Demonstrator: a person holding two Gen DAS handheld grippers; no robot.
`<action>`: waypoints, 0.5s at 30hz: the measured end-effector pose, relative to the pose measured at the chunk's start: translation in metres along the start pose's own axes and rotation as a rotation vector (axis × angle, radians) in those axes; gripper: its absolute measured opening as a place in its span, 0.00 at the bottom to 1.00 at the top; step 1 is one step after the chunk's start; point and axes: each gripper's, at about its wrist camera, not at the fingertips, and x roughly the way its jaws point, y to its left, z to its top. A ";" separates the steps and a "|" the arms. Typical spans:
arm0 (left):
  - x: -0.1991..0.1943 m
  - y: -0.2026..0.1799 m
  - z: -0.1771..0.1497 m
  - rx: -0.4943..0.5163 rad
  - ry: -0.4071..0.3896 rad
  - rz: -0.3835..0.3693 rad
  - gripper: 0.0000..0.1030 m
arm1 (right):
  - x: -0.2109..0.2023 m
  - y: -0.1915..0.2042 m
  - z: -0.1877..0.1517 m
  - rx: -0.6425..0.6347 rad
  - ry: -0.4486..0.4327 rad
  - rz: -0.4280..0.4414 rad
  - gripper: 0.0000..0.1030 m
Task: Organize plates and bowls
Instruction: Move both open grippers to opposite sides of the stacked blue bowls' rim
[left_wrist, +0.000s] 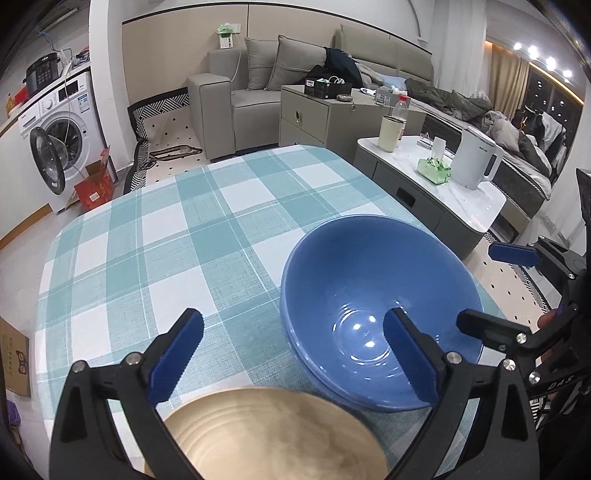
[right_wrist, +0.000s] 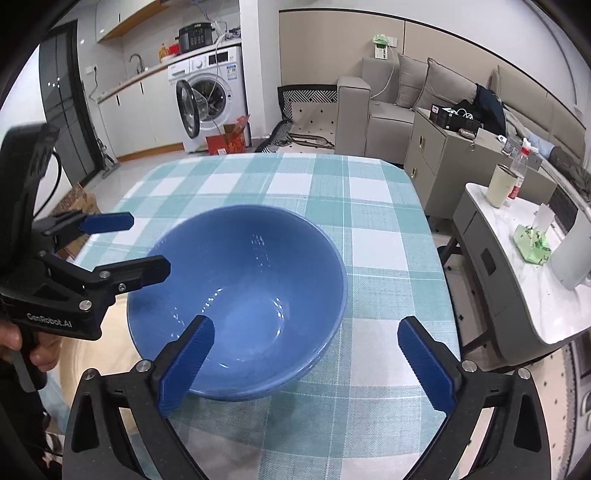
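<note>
Both grippers are spread wide right now and neither is pinching anything. The blue bowl (left_wrist: 380, 310) sits on the checked table (left_wrist: 177, 236), and going by the double rim at its near edge it looks like two bowls nested, so the stacking part is probably done.

In the left wrist view the left gripper (left_wrist: 291, 358) hangs over the gap between bowl and plate: bowl at about 2 o'clock from it, the tan plate (left_wrist: 266, 435) at 6 o'clock, right under the jaws. Its right finger crosses in front of the bowl's inside, but I can't tell if it touches.

In the right wrist view the right gripper (right_wrist: 306, 365) straddles the bowl's near right rim, bowl at 11 o'clock, left finger over the bowl, right finger over bare cloth. The other gripper pokes in at 9 o'clock.

My guess: the open jaws mean a let-go, with the plate next to sort. Bowl and plate sit close so they end up as one tidy group.
</note>
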 end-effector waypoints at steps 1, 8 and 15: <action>0.000 0.001 -0.001 -0.005 0.003 0.001 0.96 | 0.000 -0.002 0.000 0.007 -0.003 0.008 0.99; 0.002 0.011 -0.005 -0.041 0.019 0.005 0.96 | 0.000 -0.014 -0.004 0.056 -0.027 0.065 0.99; 0.004 0.015 -0.004 -0.057 0.018 0.021 0.96 | -0.002 -0.023 -0.008 0.089 -0.053 0.101 0.99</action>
